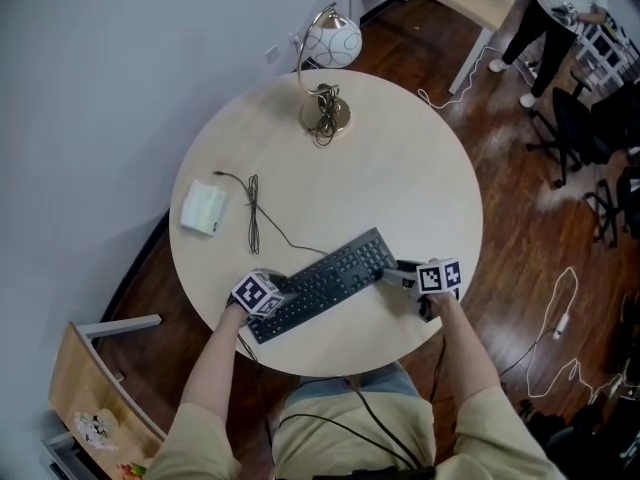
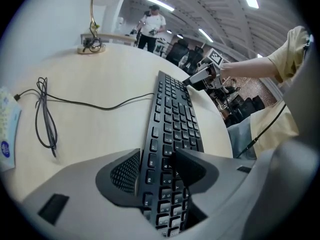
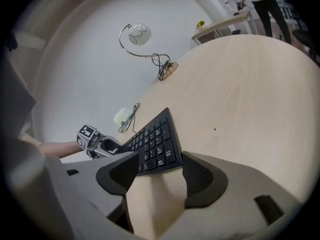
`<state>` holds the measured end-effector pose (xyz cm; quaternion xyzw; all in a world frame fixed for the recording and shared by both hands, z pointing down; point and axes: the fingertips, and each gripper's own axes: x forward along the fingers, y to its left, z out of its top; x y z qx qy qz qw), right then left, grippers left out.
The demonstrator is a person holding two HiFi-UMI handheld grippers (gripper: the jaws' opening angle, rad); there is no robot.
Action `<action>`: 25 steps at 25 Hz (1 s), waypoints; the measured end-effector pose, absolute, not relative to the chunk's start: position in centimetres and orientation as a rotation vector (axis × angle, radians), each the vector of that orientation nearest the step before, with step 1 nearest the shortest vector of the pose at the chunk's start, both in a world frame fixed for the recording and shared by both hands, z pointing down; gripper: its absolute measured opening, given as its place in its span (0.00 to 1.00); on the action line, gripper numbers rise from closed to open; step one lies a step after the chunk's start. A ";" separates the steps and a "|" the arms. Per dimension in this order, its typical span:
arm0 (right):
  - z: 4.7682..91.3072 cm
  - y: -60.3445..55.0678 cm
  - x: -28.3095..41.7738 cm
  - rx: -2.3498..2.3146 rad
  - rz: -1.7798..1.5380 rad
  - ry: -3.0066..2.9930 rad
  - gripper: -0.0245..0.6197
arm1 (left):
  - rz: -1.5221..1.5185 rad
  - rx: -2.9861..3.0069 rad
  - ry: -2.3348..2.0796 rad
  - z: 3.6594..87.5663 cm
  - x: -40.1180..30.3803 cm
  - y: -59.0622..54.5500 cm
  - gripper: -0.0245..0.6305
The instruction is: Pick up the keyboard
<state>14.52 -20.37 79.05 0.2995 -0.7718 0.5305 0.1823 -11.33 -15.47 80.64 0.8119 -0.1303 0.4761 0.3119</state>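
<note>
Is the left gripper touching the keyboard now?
Touching. The left gripper view shows the left gripper closed on the keyboard at its near end, pads against it.

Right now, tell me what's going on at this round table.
A person is working on a black flat keyboard on the round pale wooden table, with a hand-held gripper in each hand. The left hand-held gripper is clamped on the keyboard's left end. The right hand-held gripper is at the other end, jaws apart, with the keyboard's edge at their tips but not gripped. That end lies on the table.
</note>
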 end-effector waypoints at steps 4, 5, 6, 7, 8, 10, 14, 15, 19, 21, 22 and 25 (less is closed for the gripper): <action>79.0 -20.6 15.7 0.911 1.709 -2.234 0.48 | 1.225 2.138 -0.359 80.9 -11.3 -15.5 0.36; 79.0 -20.4 16.0 0.929 1.760 -2.246 0.48 | 1.220 2.134 -0.361 80.9 -11.3 -15.4 0.36; 79.0 -20.1 16.2 0.937 1.800 -2.255 0.48 | 1.218 2.133 -0.358 80.9 -11.3 -15.3 0.36; 79.0 -19.7 16.4 0.936 1.831 -2.261 0.48 | 1.218 2.135 -0.351 80.8 -11.2 -15.2 0.36; 79.0 -19.4 16.6 0.929 1.858 -2.272 0.48 | 1.218 2.139 -0.342 80.8 -11.1 -15.0 0.36; 78.2 -19.0 16.5 0.884 1.986 -2.318 0.48 | 1.212 2.151 -0.325 80.6 -11.2 -14.9 0.36; 75.5 -19.1 16.0 0.754 2.177 -2.476 0.48 | 1.176 2.167 -0.305 79.9 -11.3 -14.9 0.36; 75.2 -19.2 16.0 0.740 2.162 -2.503 0.48 | 1.177 2.169 -0.301 79.8 -11.2 -15.0 0.36; 72.9 -19.8 15.7 0.663 2.234 -2.572 0.48 | 1.196 2.180 -0.258 79.2 -11.4 -15.1 0.36; 71.4 -20.0 15.7 0.606 2.248 -2.626 0.47 | 1.187 2.190 -0.231 78.6 -11.6 -15.1 0.36; 70.7 -20.0 15.7 0.576 2.225 -2.660 0.47 | 1.178 2.197 -0.220 78.3 -11.6 -15.1 0.36; 68.5 -20.1 15.2 0.504 2.113 -2.756 0.45 | 1.147 2.219 -0.202 77.3 -11.9 -15.1 0.35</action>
